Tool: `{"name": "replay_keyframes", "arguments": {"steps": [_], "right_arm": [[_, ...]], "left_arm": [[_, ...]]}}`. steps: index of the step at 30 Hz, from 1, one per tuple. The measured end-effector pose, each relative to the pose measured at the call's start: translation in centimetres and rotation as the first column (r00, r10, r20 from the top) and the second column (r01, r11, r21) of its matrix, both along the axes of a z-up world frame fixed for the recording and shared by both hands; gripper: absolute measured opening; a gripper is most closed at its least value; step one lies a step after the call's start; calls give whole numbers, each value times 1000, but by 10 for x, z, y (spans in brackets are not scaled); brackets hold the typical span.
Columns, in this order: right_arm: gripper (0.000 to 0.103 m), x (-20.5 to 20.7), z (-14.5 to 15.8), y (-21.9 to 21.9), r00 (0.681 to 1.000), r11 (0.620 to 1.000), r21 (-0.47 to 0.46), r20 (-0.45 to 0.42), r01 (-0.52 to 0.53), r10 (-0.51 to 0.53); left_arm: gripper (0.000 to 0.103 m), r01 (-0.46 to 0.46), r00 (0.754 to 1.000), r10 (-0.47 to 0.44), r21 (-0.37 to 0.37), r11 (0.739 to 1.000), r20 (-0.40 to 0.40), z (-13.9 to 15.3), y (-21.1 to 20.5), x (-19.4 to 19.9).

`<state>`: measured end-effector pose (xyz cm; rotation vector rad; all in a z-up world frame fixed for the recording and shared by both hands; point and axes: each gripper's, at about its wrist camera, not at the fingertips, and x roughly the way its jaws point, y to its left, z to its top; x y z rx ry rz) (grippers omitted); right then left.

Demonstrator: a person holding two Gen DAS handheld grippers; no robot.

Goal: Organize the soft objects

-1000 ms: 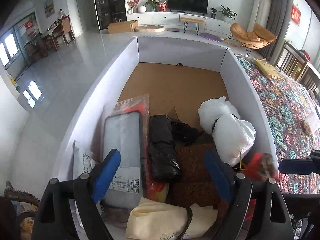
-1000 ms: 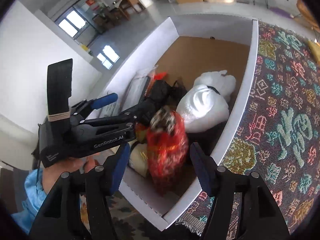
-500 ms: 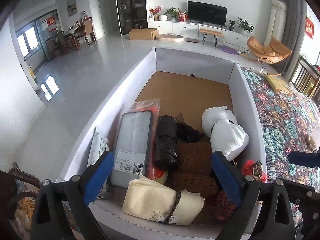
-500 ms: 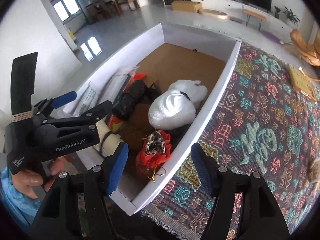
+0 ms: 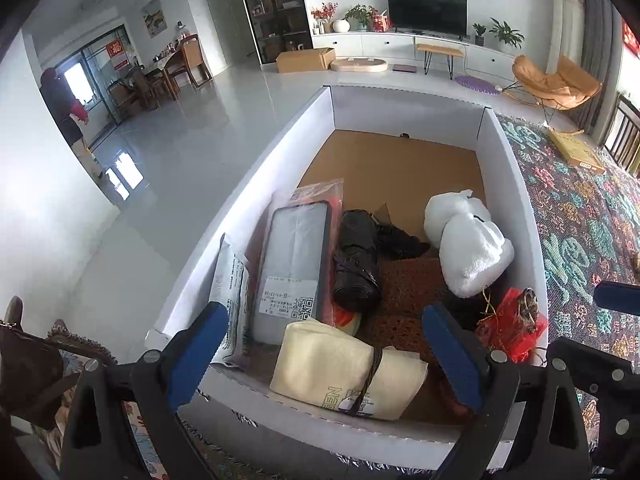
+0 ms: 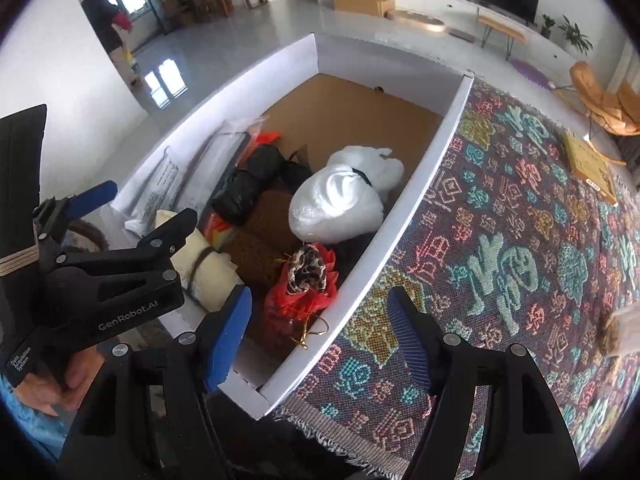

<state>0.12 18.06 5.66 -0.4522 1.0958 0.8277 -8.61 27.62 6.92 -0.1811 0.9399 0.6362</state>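
both grippers are seen held above the near end of a white cardboard box [image 5: 280,148] that sits on a patterned woven rug [image 6: 520,264]. the left gripper [image 5: 322,350] is spread wide with nothing between its blue pads, having just been opening; the right gripper [image 6: 320,334] is likewise parted and empty, its jaws having just been opening, and it is poised over the box's right wall, one pad above the box and one above the rug. nearest in the box, a cream cloth bundle [image 5: 344,368] tied with a dark band is laid against the front wall. at the near right corner, a red pouch [image 6: 304,296] with gold cord is tucked against the side wall. brown mesh material [image 5: 404,292] is spread between the two. further in, a flat grey packet [image 5: 292,272] in clear wrap is leaned toward the left wall, with a white printed packet [image 5: 230,292] just beside it. a rolled black bag [image 5: 356,264] is set next to the grey packet. beyond the pouch, a white tied bag [image 5: 468,248] is rested near the right wall. the far half of the box shows bare brown cardboard. a hand [image 6: 60,384] in a blue sleeve is seen gripping the left tool.
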Motion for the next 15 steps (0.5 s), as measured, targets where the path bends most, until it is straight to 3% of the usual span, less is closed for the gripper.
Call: {"name": "replay_keyframes", "arguments": {"steps": [15], "right_arm": [[73, -7, -1, 8, 1000, 999, -49, 20, 2, -1]], "left_arm": [[97, 10, 1000, -10, -35, 999, 12, 1, 1, -6]]}}
